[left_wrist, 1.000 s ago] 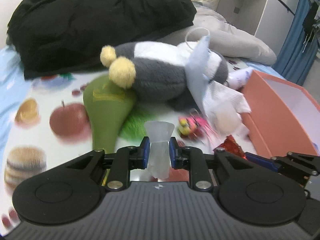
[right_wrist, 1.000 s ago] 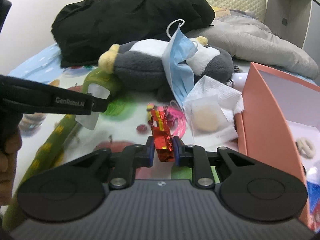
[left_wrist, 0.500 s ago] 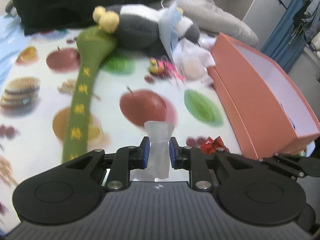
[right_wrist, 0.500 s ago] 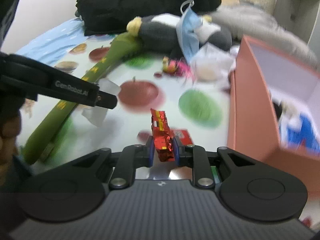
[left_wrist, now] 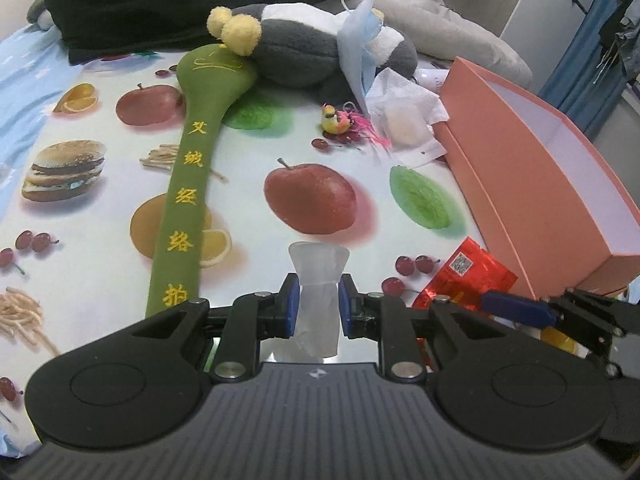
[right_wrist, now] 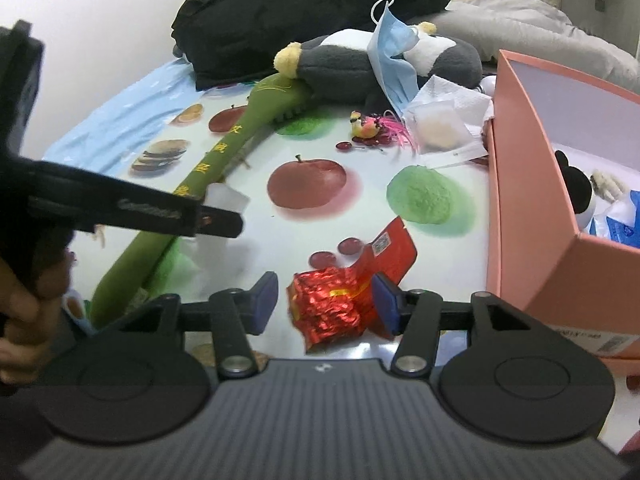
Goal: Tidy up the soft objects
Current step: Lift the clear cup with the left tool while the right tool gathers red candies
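My left gripper [left_wrist: 319,306] is shut on a small translucent white pouch [left_wrist: 318,280], held just above the fruit-print cloth [left_wrist: 100,280]. My right gripper [right_wrist: 326,302] is low beside the orange box [right_wrist: 528,216], and its jaws are opening. A crumpled red foil packet [right_wrist: 328,312] lies on the cloth between the blue pads, which stand clear of it. The left wrist view shows the same red packet [left_wrist: 464,276] at the lower right. A green plush stick [left_wrist: 188,200], a grey-and-white plush toy [left_wrist: 304,52] and a blue face mask [left_wrist: 356,52] lie farther back.
The orange box [left_wrist: 540,184] is open along the right and holds a black-and-white toy [right_wrist: 580,196] and blue packets. A tissue with a clear packet [left_wrist: 404,120] and a small yellow-pink toy [left_wrist: 340,120] lie near it. A black jacket [left_wrist: 180,0] is piled at the back.
Both grippers have drawn back from the plush pile toward the near end of the cloth. The right jaws have opened and let go of the red foil packet. The left still holds the pouch.
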The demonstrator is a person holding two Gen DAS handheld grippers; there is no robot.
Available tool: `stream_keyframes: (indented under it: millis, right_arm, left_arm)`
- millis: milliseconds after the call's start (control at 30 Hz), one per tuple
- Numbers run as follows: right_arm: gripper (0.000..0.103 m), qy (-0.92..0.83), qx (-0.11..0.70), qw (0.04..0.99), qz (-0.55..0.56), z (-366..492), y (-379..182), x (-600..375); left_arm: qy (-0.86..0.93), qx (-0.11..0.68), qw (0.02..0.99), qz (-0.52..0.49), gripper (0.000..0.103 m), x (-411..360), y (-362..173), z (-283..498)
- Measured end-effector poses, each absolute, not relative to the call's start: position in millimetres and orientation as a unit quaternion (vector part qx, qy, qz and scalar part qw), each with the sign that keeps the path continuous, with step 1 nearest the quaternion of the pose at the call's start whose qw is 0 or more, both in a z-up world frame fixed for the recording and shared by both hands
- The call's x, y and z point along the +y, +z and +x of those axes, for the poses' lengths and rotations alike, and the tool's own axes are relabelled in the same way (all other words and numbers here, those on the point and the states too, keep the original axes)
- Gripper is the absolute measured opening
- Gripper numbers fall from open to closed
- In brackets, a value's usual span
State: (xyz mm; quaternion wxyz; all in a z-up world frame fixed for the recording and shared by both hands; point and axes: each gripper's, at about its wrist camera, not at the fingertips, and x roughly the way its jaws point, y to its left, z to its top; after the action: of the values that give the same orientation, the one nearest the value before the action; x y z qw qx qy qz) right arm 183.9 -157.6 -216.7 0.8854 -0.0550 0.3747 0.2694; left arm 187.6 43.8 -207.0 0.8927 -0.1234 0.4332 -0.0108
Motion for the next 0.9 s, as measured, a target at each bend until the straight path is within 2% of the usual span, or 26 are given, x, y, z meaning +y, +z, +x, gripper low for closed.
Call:
stream_keyframes:
  millis: [267, 333, 400, 467, 900]
  right_arm:
    - [0.054, 0.279, 0.405, 0.87, -0.03, 202.3, -241.6, -159.5]
    - [0.05, 0.276, 0.409, 0.87, -0.023, 203.7, -242.4, -161.0]
    - [0.035, 0.272, 0.411, 0.87, -0.024, 206.2, -242.3, -161.7]
    - [0.031, 0.265, 0.413, 0.871, -0.025, 209.3, -241.8, -161.5]
    - [0.026, 0.24, 0.405, 0.882, 0.009, 190.8, -216.9, -171.8]
  left_arm:
    - [-0.003, 0.443, 0.888, -0.123, 0.024, 40.5, -214.2, 183.0]
    - [-0.002, 0.444, 0.887, -0.125, 0.024, 39.5, -213.9, 182.1]
    - [-0.001, 0.441, 0.889, -0.124, 0.024, 39.5, -212.5, 180.9]
    - [0.001, 0.439, 0.889, -0.126, 0.024, 39.9, -211.3, 179.5]
    - [-0.02, 0.428, 0.895, -0.122, 0.024, 27.7, -185.5, 172.0]
